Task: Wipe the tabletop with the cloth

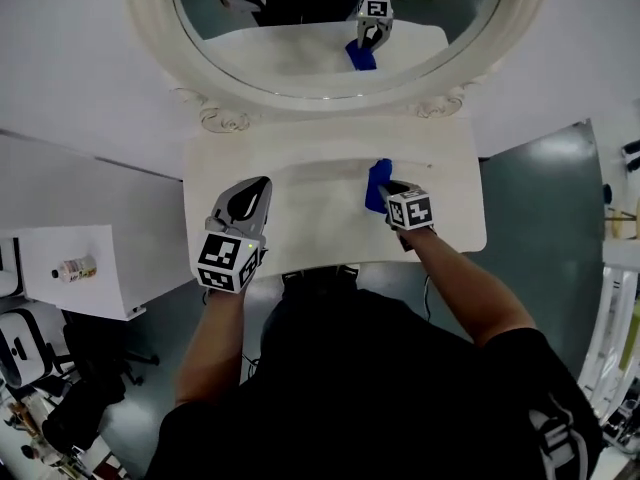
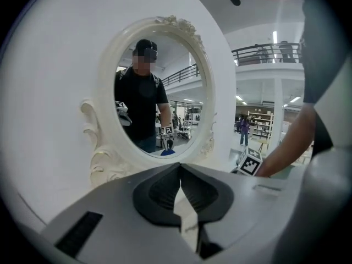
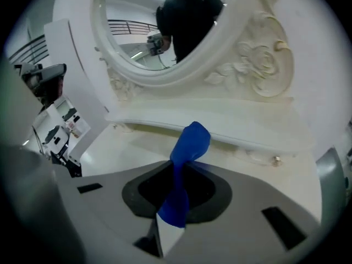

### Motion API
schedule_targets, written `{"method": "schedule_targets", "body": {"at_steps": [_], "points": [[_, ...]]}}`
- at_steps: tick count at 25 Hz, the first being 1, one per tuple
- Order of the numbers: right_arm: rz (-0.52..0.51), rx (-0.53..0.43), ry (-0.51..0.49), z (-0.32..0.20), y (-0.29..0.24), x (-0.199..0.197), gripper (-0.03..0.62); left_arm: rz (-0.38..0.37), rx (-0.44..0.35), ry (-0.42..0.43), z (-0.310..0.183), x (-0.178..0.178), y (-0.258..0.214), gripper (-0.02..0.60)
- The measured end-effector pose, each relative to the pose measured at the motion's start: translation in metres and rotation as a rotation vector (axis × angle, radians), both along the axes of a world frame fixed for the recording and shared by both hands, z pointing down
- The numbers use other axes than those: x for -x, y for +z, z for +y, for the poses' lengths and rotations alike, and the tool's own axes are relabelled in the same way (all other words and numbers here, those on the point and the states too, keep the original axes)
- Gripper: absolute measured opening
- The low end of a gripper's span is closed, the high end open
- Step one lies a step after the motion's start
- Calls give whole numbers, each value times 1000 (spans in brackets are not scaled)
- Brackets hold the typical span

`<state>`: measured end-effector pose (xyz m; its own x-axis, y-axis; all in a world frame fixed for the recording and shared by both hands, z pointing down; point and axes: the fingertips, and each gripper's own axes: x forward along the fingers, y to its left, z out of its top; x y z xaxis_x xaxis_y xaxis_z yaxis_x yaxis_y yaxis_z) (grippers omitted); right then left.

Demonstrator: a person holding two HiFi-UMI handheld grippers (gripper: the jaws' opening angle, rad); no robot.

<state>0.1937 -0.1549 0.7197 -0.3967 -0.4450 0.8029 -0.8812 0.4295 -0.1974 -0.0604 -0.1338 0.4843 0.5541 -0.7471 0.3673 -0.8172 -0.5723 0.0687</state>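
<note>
Cloth point(image 1: 377, 176) pinched over the white tabletop point(image 1: 310, 203)
My right gripper point(image 1: 385, 196) clamps the cloth; my left gripper point(image 1: 260, 190) is closed on nothing, further left over the tabletop.

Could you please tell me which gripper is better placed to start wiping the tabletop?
Right. The right gripper is shut on the blue cloth over the white tabletop. The left gripper has its jaws together with nothing between them.
</note>
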Motion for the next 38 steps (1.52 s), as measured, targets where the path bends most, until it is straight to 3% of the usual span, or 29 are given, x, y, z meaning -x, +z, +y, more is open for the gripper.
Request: {"method": "schedule_targets", "body": {"at_steps": [12, 21, 29, 38], "points": [[-118, 43, -404, 47, -10, 286, 48, -10, 22, -204, 59, 142, 6, 12], [-150, 131, -675, 134, 8, 450, 48, -14, 36, -267, 86, 208, 7, 12], [-132, 200, -779, 182, 32, 520, 48, -14, 59, -279, 95, 247, 18, 12], [-5, 206, -750, 169, 72, 510, 48, -15, 67, -270, 95, 266, 26, 12]]}}
